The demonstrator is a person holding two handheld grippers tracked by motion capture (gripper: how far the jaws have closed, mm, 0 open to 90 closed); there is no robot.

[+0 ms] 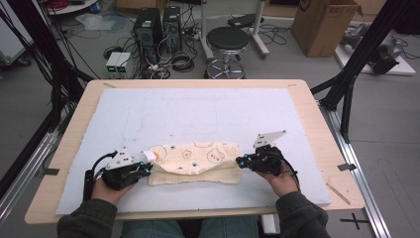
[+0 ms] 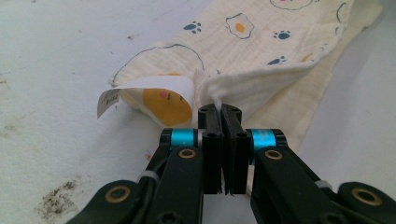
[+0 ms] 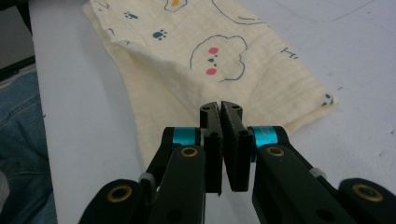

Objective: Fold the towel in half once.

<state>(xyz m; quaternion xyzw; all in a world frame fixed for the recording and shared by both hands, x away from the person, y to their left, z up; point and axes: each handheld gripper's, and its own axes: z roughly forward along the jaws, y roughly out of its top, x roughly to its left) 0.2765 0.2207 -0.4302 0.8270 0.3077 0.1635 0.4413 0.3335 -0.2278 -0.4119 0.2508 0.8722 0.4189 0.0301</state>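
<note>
Near the front edge of the white-padded wooden surface [image 1: 148, 106], a pale-yellow muslin cloth printed with bears, eggs and paw marks [image 1: 198, 161] lies folded lengthwise, with its upper layer set back from the lower along the near side. At the cloth's left end, the left hand-held gripper [image 1: 146, 166] has its 2 black jaws pressed together on a raised edge of the fabric; the left gripper view shows the cloth [image 2: 261, 65] pinched at the jaw tips, beside a curled white care label [image 2: 144, 88]. At the right end, the right hand-held gripper [image 1: 241, 161] is likewise clamped on the cloth's edge, and in the right gripper view the fabric [image 3: 224, 70] meets the closed jaw tips. Both grippers sit low, close to the padding.
</note>
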